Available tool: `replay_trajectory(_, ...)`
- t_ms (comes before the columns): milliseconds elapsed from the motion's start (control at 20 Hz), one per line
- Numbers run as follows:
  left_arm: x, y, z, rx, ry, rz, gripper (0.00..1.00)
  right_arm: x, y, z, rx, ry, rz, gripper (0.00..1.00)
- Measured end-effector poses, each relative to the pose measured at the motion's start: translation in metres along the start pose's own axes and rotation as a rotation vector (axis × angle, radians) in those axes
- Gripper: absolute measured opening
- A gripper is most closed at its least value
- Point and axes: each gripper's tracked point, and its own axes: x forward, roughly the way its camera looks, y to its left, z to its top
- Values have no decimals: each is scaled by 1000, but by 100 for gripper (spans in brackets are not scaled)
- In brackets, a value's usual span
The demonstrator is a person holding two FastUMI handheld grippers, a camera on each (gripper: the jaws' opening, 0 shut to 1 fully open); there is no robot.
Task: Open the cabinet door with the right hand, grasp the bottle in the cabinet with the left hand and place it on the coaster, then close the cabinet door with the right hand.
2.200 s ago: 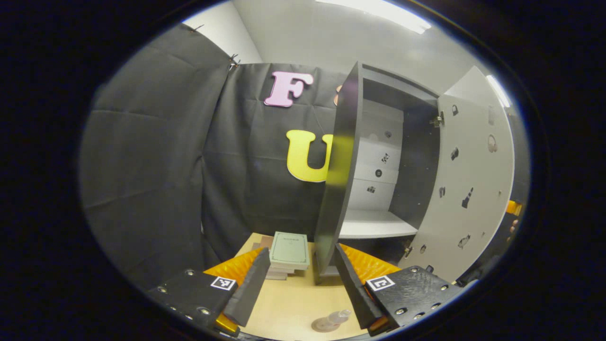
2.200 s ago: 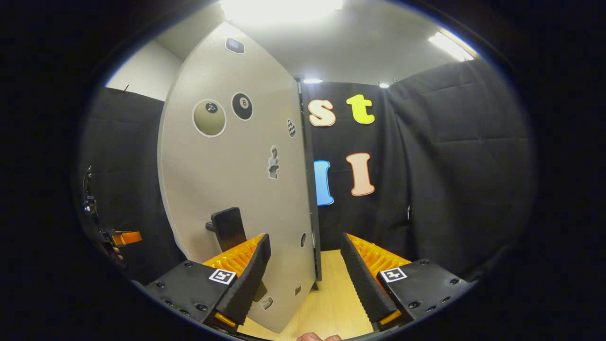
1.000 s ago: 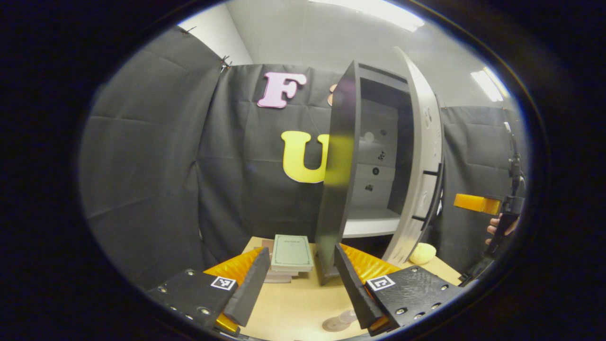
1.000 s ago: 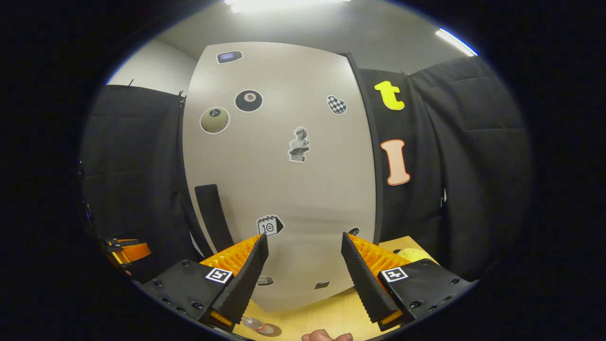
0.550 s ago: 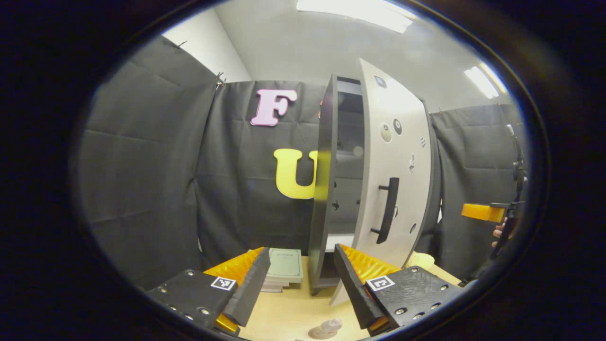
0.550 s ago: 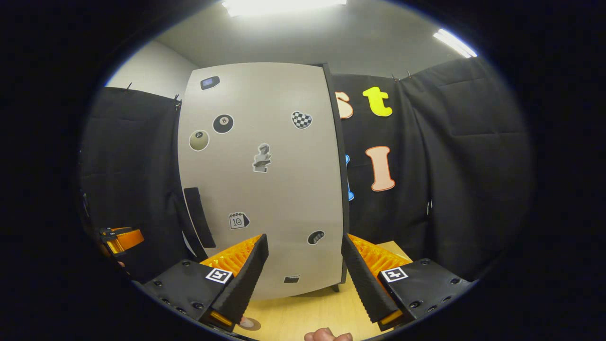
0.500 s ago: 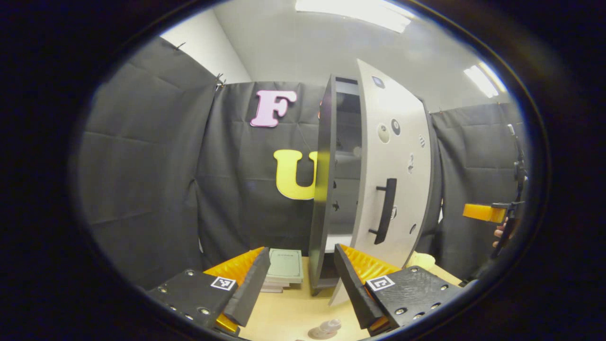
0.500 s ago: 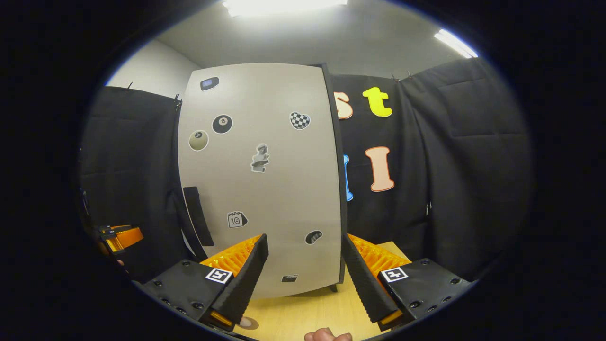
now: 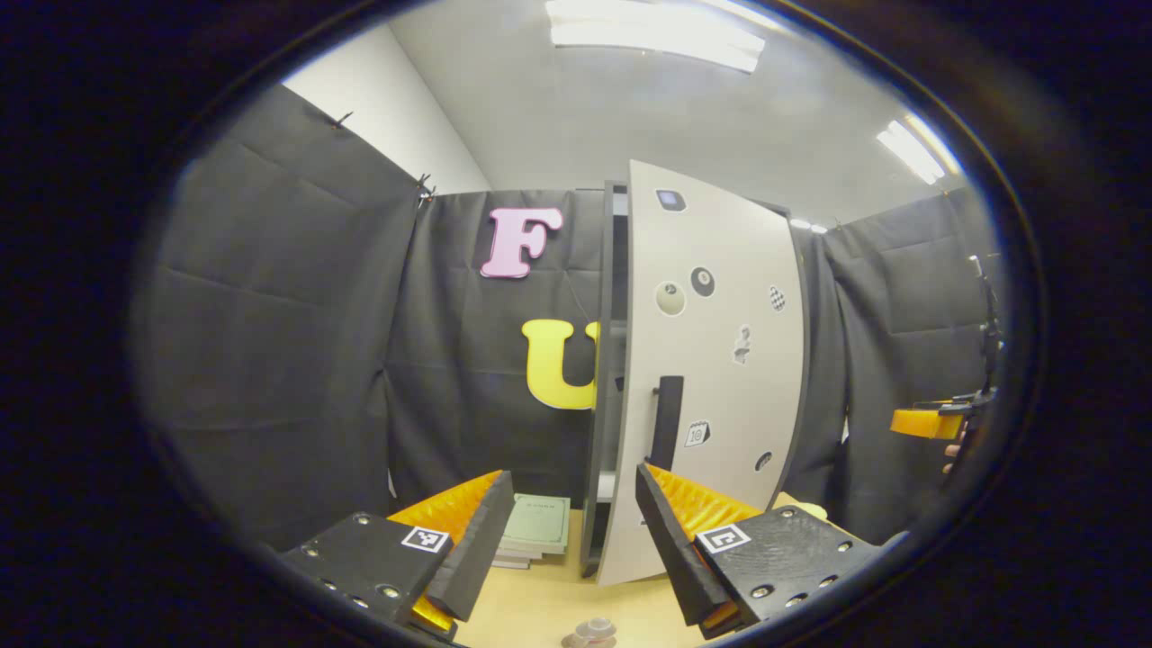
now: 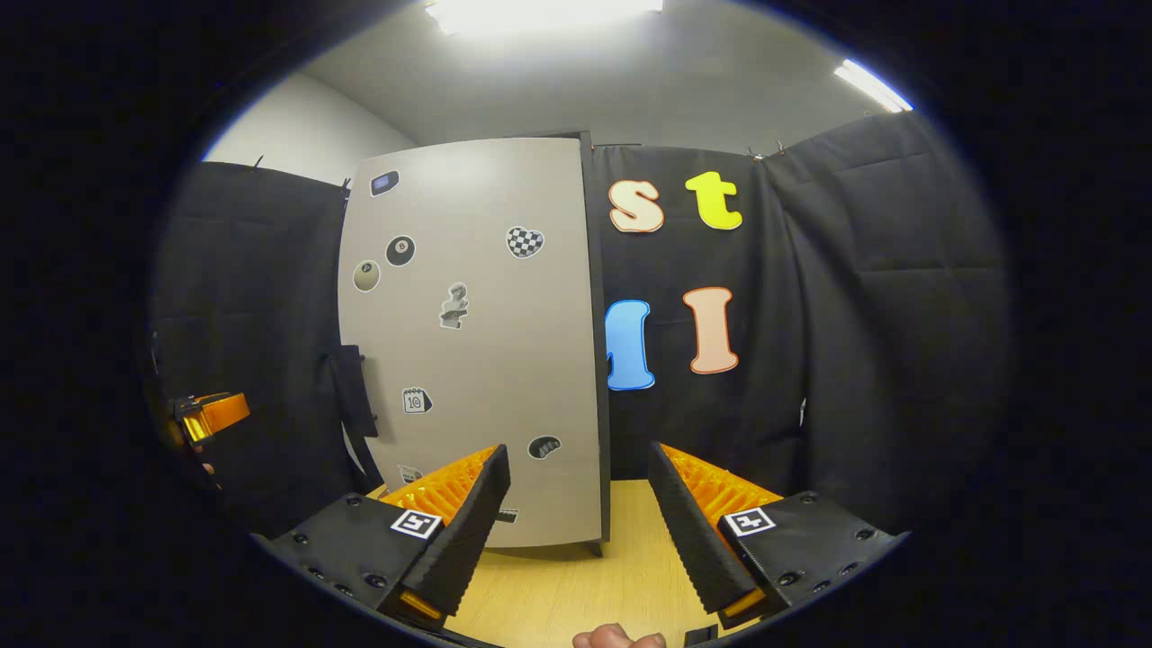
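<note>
Bottle [image 9: 595, 629] on coaster [image 9: 576, 642] between the gaping left hand-held gripper [image 9: 567, 540] fingers; right hand-held gripper [image 10: 576, 531] likewise gapes

Ceiling strip lights [image 10: 540, 11] glared white at the top of both views; the scene was evenly lit, sharp, with fisheye bending toward the edges.

1. In the left gripper view, the left gripper [image 9: 565, 549] is held level, pointing forward, its two fingers spread wide with nothing between them.
2. In the right gripper view, the right gripper [image 10: 578, 531] is likewise level, its fingers parted wide and holding nothing.
3. Far off at the right edge of the left gripper view, the right gripper shows again, with fingers of the holding hand [image 9: 952, 454] just beneath it.
4. At the bottom edge of the right gripper view, a fingertip [image 10: 618, 638] of the person peeks in.
</note>
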Motion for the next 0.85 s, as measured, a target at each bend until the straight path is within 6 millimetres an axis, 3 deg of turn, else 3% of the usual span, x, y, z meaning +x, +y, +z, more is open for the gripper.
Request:
replay_trajectory(250,-5,-6,-4,29,31,8,82,0,2,6,10,-34,39,98)
replay_trajectory(300,-4,-8,-4,24,35,12,84,2,5,6,23,-34,53,93)
replay_trajectory(400,-2,-15,-5,10,29,6,82,5,10,4,20,-30,65,98)
replay_trajectory(700,6,-13,-15,-8,35,-30,82,18,6,-1,21,-38,4,98)
replay_trajectory(850,12,-3,-26,-26,42,-45,82,21,3,-9,26,-44,-39,98)
